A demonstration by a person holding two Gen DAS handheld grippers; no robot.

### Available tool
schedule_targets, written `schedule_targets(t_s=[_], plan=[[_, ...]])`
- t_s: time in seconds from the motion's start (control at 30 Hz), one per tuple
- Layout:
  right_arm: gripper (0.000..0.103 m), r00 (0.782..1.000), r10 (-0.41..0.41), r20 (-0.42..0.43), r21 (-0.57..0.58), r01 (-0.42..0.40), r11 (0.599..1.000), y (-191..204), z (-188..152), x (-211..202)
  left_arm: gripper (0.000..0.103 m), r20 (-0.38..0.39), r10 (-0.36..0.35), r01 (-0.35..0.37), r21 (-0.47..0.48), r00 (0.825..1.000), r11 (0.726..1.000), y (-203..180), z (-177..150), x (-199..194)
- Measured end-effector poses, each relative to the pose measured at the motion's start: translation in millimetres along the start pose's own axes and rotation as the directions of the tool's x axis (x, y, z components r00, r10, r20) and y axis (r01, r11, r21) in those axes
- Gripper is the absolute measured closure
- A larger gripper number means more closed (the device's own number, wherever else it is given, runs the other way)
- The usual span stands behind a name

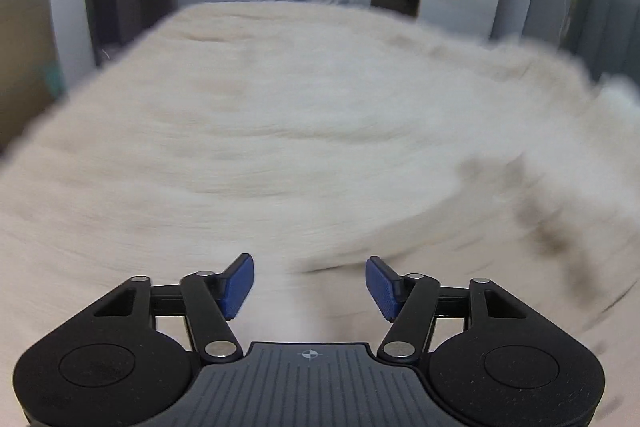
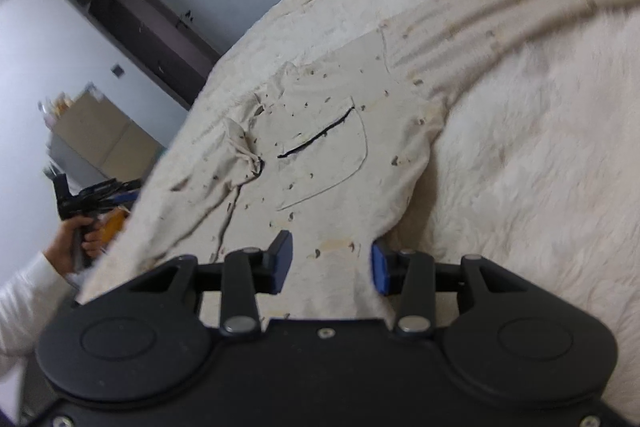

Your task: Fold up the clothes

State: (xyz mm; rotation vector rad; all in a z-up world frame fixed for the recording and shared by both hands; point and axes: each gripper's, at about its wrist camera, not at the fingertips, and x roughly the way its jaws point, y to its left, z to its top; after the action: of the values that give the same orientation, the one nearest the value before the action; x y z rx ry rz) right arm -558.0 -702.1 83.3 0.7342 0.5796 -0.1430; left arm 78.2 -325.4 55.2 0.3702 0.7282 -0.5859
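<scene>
Item: cream speckled shirt point(image 2: 320, 155) on fleecy cream bedspread point(image 2: 540, 167); right gripper point(image 2: 331, 263) nearer.
Shirt lay flat, long axis running from the right gripper's near edge to far right, chest pocket point(image 2: 328, 163) just beyond. Its jaws stood apart, straddling the near hem; grip uncertain. Left gripper point(image 1: 309, 287) gaped empty above blurred bedspread, shirt away at its right, its hand point(image 2: 82, 235) off the bed's left edge.

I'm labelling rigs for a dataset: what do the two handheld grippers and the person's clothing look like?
Both the left gripper and the right gripper have matte black bodies with rounded lobes, black linkage arms with silver pivot pins, and blue textured finger pads. The left carries a small crosshair mark. The person wears a white long sleeve.
</scene>
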Motion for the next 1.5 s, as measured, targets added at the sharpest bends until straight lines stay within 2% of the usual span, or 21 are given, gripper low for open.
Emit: schedule_targets(t_s=[0.07,0.17,0.2,0.33,0.4,0.6,0.63,0.67,0.7,0.73,0.8,0.9,0.97,1.0,1.07,1.1,1.17,1.27,1.33,1.4,1.5], plan=[[0.061,0.999,-0.032,-0.027,-0.027,0.032,0.999,30.7,-1.4,10.6,0.061,-0.014,0.011,-0.009,0.137,1.0,0.991,5.6,-7.0,10.4],[0.058,0.998,-0.046,-0.034,-0.047,0.045,0.998,64.0,-2.9,27.8,0.068,0.017,-0.028,0.023,0.269,0.999,0.963,0.8,-11.3,28.3],[0.058,0.998,-0.047,-0.03,-0.055,0.045,0.997,74.8,-3.3,33.8,0.068,0.027,-0.067,0.055,0.311,0.997,0.949,-4.1,-10.9,33.2],[0.056,0.991,-0.137,0.016,-0.135,0.137,0.981,131.9,-4.0,59.5,0.069,0.023,-0.11,0.087,0.459,0.994,0.884,-23.5,-13.7,54.8],[0.056,0.951,-0.302,0.063,-0.223,0.309,0.925,164.9,-6.2,67.5,0.071,0.02,-0.12,0.092,0.521,0.993,0.849,-33.4,-13.3,65.7],[0.058,0.91,-0.414,0.033,-0.194,0.412,0.89,165.6,-6.9,60.3,0.084,0.054,-0.173,0.113,0.565,0.983,0.817,-35.2,-8.3,77.3],[0.058,0.892,-0.45,0.037,-0.177,0.449,0.876,162.2,-6.2,51.8,0.084,0.056,-0.181,0.117,0.574,0.982,0.811,-33.9,-7.9,80.1],[0.058,0.874,-0.485,0.041,-0.159,0.485,0.86,158.8,-5.5,43.2,0.09,0.058,-0.189,0.12,0.582,0.98,0.804,-32.5,-7.5,82.9],[0.058,0.867,-0.497,0.044,-0.156,0.497,0.854,157.9,-5.7,43.0,0.098,0.056,-0.201,0.13,0.588,0.978,0.798,-31.2,-7.5,85.2],[0.058,0.841,-0.537,0.068,-0.154,0.541,0.827,160.6,-6.3,35.1,0.101,0.053,-0.213,0.141,0.594,0.976,0.792,-29.8,-7.6,87.5],[0.058,0.85,-0.518,0.098,-0.189,0.527,0.829,173.3,-9.3,24.5,0.103,0.063,-0.24,0.154,0.607,0.969,0.78,-25.1,-9.0,84.8],[0.057,0.893,-0.445,0.068,-0.216,0.449,0.867,193.0,-8.5,36.4,0.103,0.084,-0.282,0.166,0.637,0.956,0.753,-18.0,-6.3,79.9],[0.057,0.95,-0.311,0.01,-0.236,0.305,0.923,220.2,-9.8,66.3,0.103,0.09,-0.308,0.177,0.653,0.947,0.736,-11.9,-0.2,78.3],[0.057,0.968,-0.25,-0.032,-0.229,0.236,0.944,233.1,-11.3,85.8,0.103,0.083,-0.326,0.191,0.666,0.942,0.721,-9.4,3.1,78.2],[0.058,0.983,-0.161,-0.088,-0.218,0.138,0.966,250.3,-16.5,119.2,0.103,0.067,-0.36,0.218,0.69,0.93,0.69,-4.4,9.6,78.0],[0.058,0.986,-0.116,-0.116,-0.211,0.09,0.973,258.9,-19.1,135.9,0.103,0.059,-0.377,0.23,0.702,0.924,0.674,-1.9,12.9,78.0],[0.059,0.979,-0.015,-0.204,-0.181,-0.022,0.983,283.9,-31.5,190.1,0.103,-0.004,-0.407,0.274,0.744,0.913,0.609,2.9,21.4,79.0],[0.06,0.959,0.051,-0.277,-0.123,-0.088,0.988,306.5,-45.4,242.2,0.103,-0.063,-0.388,0.287,0.782,0.919,0.553,3.3,22.2,78.1],[0.06,0.955,0.035,-0.294,-0.087,-0.063,0.994,314.7,-49.7,257.9,0.101,-0.077,-0.39,0.287,0.808,0.917,0.515,3.3,15.2,73.9],[0.06,0.955,0.045,-0.295,-0.07,-0.069,0.995,317.5,-54.2,263.8,0.086,-0.059,-0.377,0.247,0.846,0.924,0.473,-0.9,1.2,72.4],[0.059,0.955,0.013,-0.297,-0.057,-0.031,0.998,322.1,-61.3,271.0,0.081,-0.042,-0.375,0.21,0.883,0.926,0.42,-8.5,-15.5,75.6]])
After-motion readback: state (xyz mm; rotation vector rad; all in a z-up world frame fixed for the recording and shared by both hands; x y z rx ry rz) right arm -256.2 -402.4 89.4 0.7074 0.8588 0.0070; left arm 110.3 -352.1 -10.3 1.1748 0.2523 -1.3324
